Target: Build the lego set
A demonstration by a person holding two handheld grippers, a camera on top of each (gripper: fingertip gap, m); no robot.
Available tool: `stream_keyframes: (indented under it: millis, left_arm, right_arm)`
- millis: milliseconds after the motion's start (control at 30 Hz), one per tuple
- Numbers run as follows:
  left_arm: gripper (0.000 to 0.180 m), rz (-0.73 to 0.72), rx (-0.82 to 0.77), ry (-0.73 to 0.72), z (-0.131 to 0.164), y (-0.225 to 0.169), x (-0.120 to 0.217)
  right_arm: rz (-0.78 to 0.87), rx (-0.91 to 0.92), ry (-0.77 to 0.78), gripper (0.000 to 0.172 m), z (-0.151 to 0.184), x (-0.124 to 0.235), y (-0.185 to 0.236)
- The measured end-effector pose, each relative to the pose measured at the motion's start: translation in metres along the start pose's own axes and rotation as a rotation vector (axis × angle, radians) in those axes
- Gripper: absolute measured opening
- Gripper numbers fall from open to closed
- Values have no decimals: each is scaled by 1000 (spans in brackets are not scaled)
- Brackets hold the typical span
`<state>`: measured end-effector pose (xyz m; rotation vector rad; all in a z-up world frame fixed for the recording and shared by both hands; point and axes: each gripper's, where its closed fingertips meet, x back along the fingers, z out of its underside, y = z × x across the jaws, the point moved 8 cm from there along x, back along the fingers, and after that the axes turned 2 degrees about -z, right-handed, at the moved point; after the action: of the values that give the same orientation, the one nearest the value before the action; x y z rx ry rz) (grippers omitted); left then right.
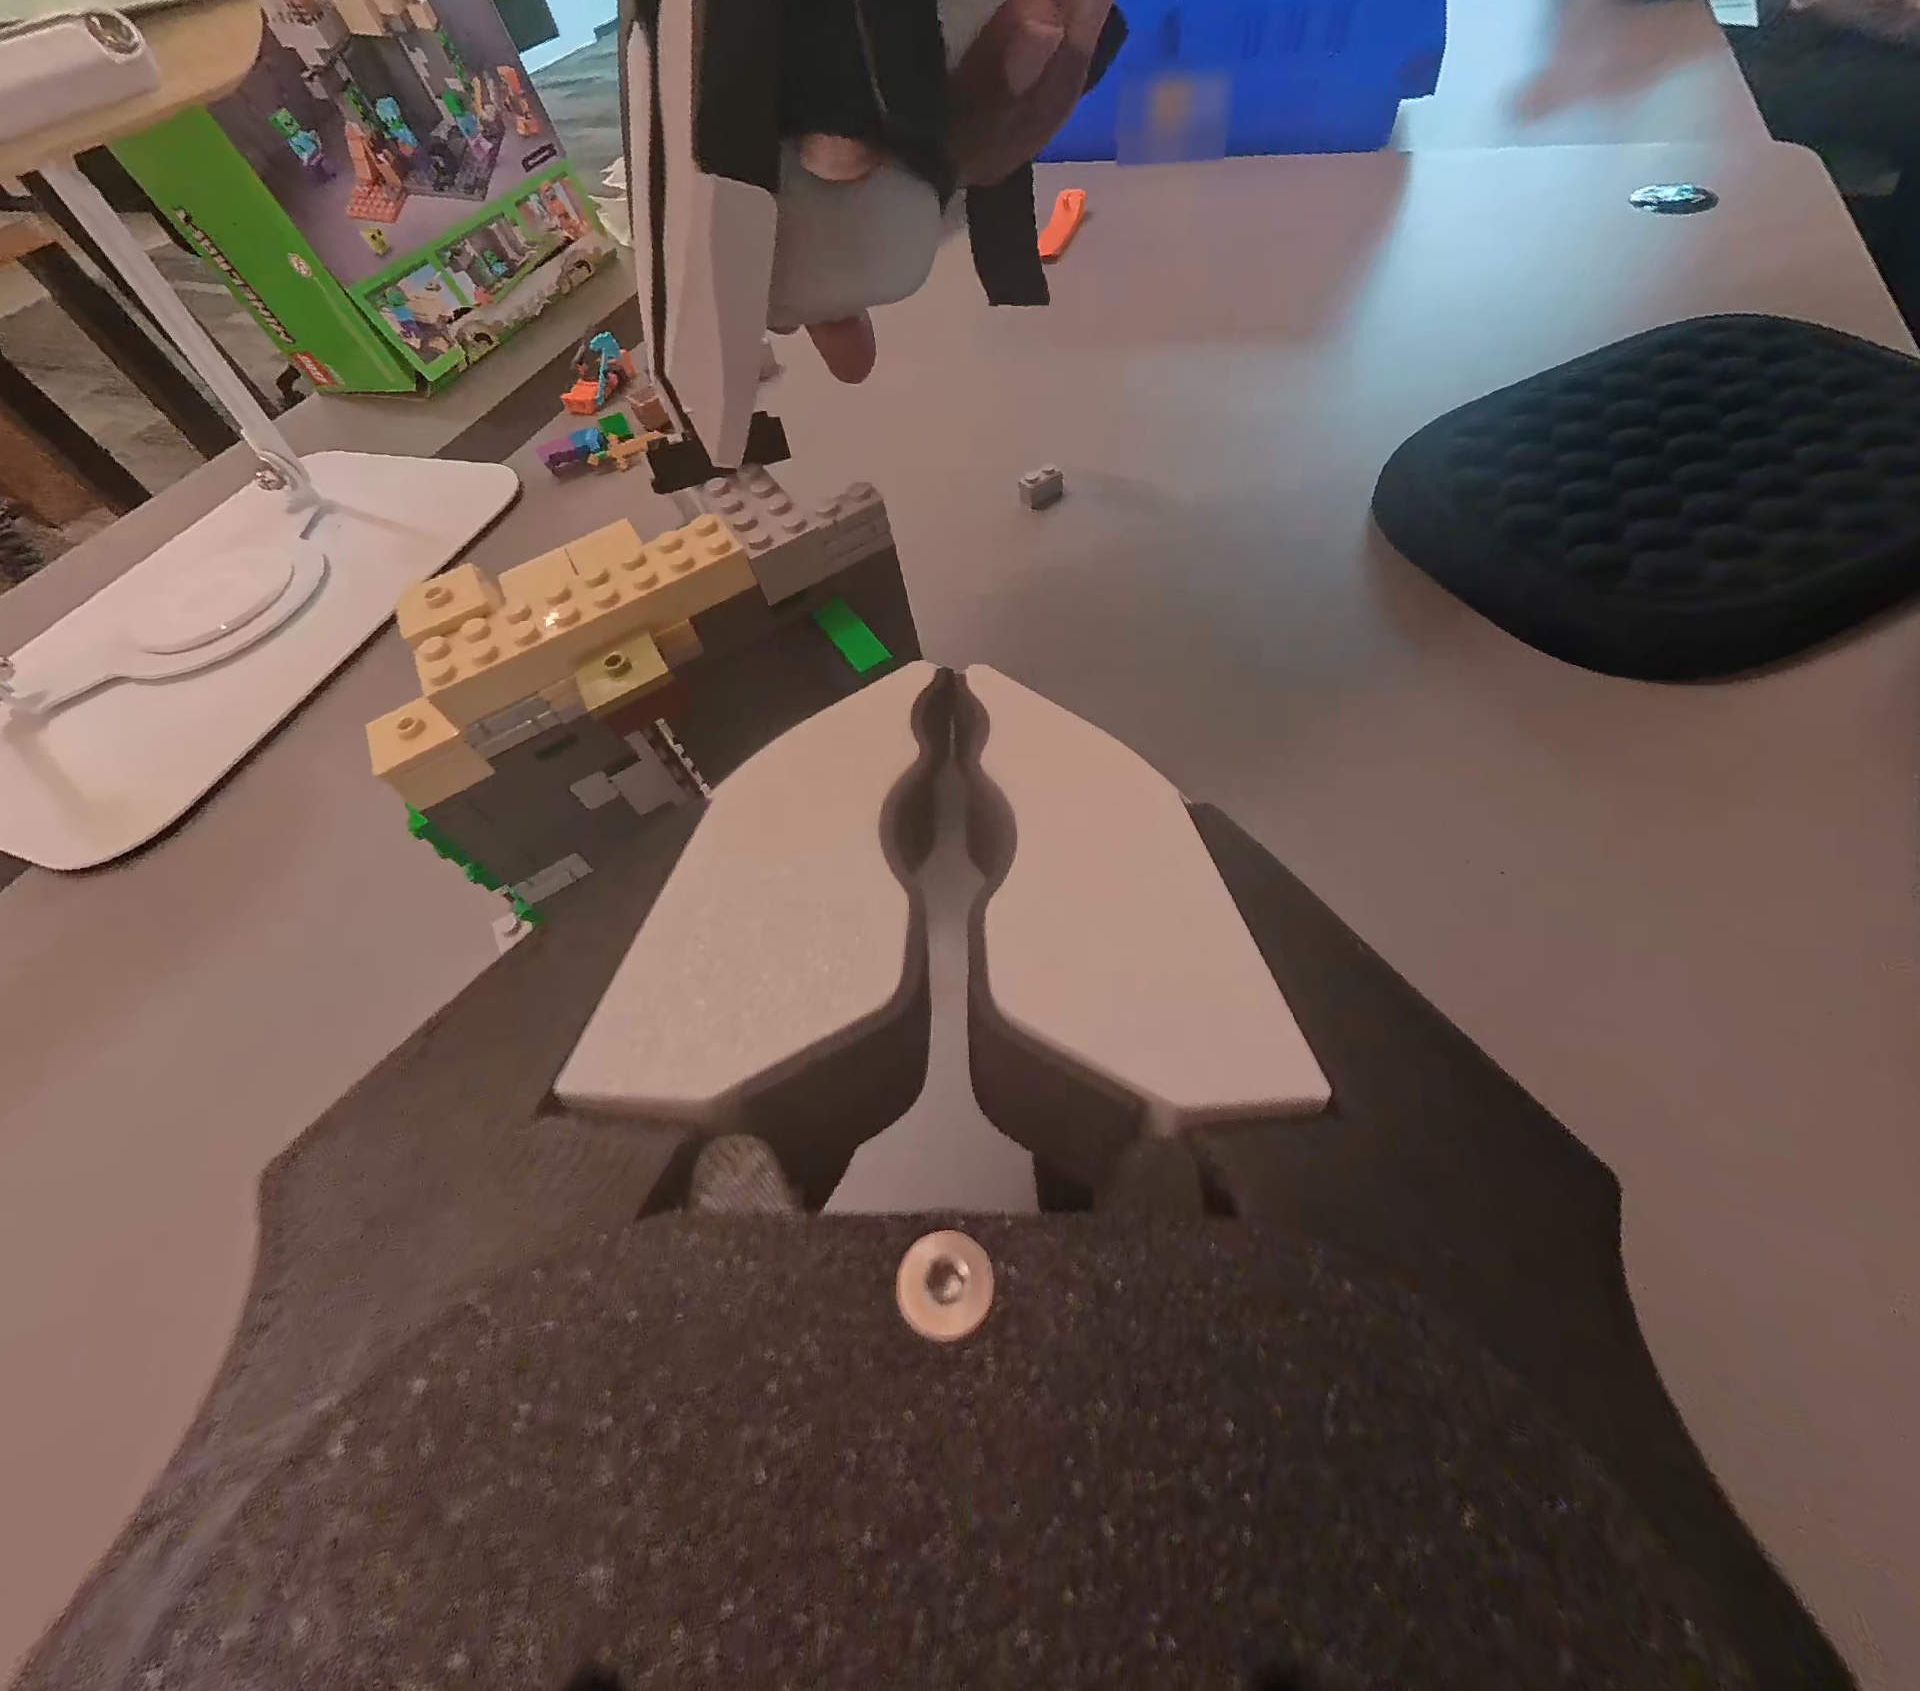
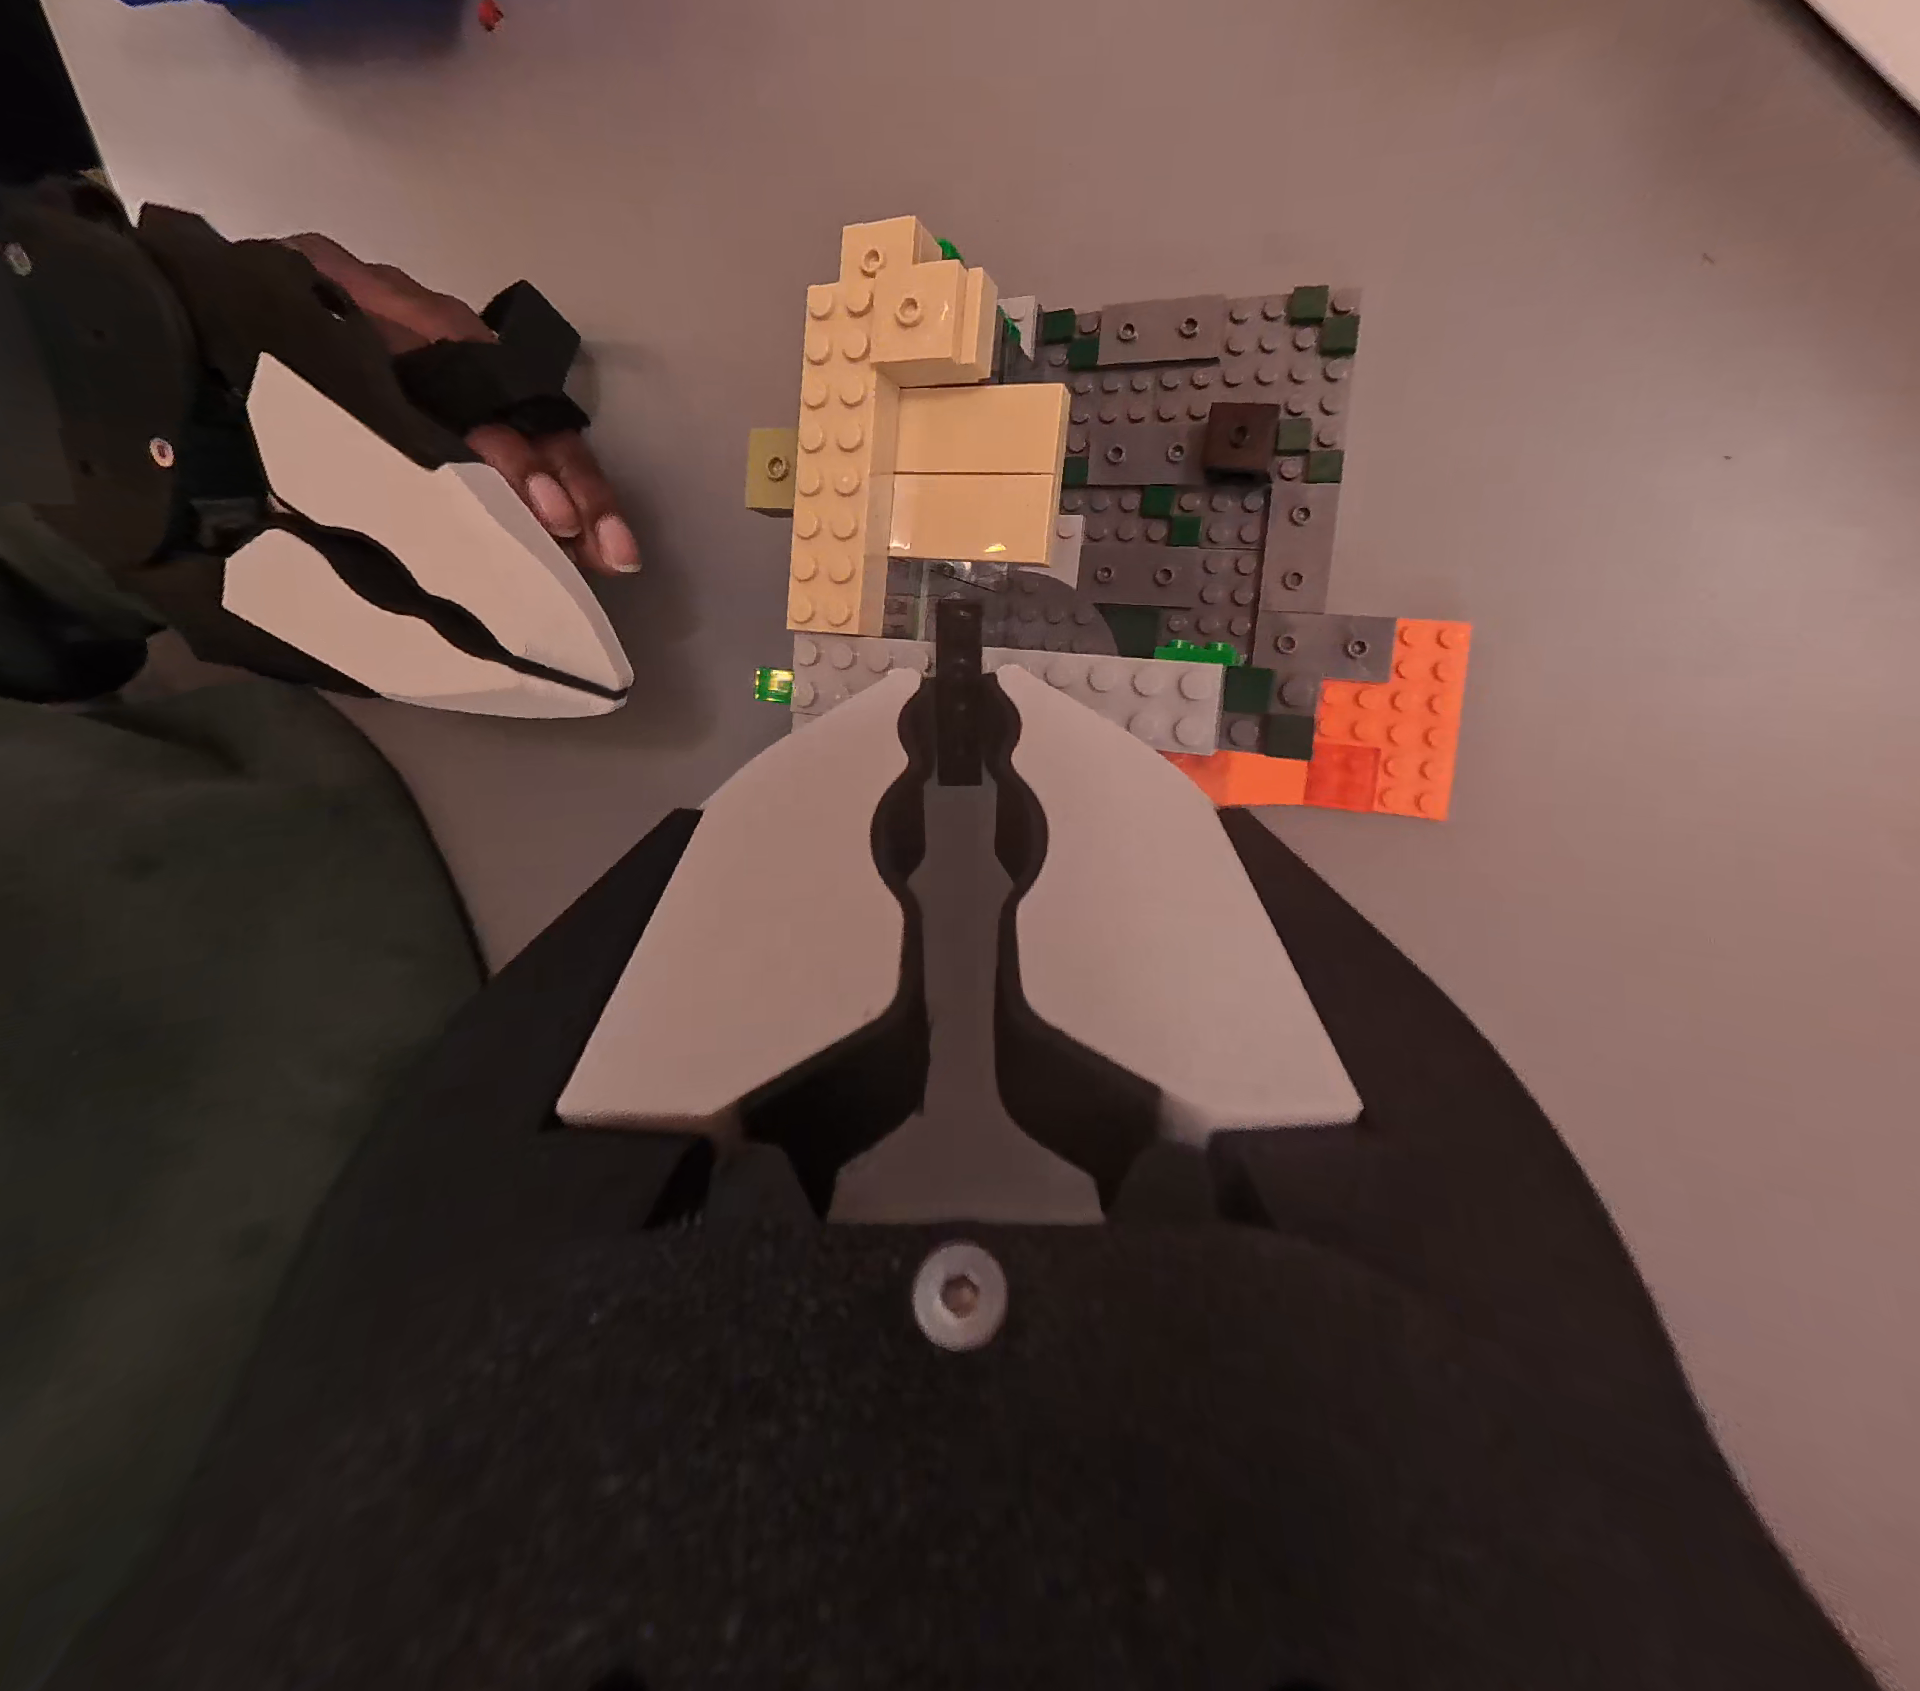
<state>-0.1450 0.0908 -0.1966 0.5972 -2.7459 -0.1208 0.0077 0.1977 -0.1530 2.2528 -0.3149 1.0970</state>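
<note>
My right gripper (image 2: pixel 958 685) is shut on a narrow black brick piece (image 2: pixel 958 706) and holds it upright over the near grey edge of a brick build (image 2: pixel 1195 436). The build has tan bricks (image 2: pixel 831 436), grey plates and an orange plate (image 2: pixel 1423 706). In the left wrist view the right gripper (image 1: pixel 717 452) points down with the black piece (image 1: pixel 771 436) just above the build's grey bricks (image 1: pixel 769 519). My left gripper (image 1: pixel 951 677) is shut, with nothing seen between its tips, on the table beside the build. It also shows in the right wrist view (image 2: pixel 618 691).
A blue bin (image 1: pixel 1278 52), a green toy box (image 1: pixel 395 187), a white lamp base (image 1: pixel 208 623) and a black cushion pad (image 1: pixel 1662 498) ring the grey table (image 1: pixel 1247 706). A loose grey brick (image 1: pixel 1041 486), an orange tool (image 1: pixel 1062 223) and small loose pieces (image 1: pixel 597 426) lie about. The gap from one gripper's tips to the other's is roughly 9 centimetres. My right gripper is the nearer one to the orange plate (image 2: pixel 1423 706): about 11 centimetres, against 20 centimetres.
</note>
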Motion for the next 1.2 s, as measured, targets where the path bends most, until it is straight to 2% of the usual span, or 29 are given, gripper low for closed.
stream_keyframes:
  millis: [1200]
  left_arm:
    - [0,13,-8,26,5,-3,-4]
  right_arm:
    - [-79,22,-27,7,2,1,-6]
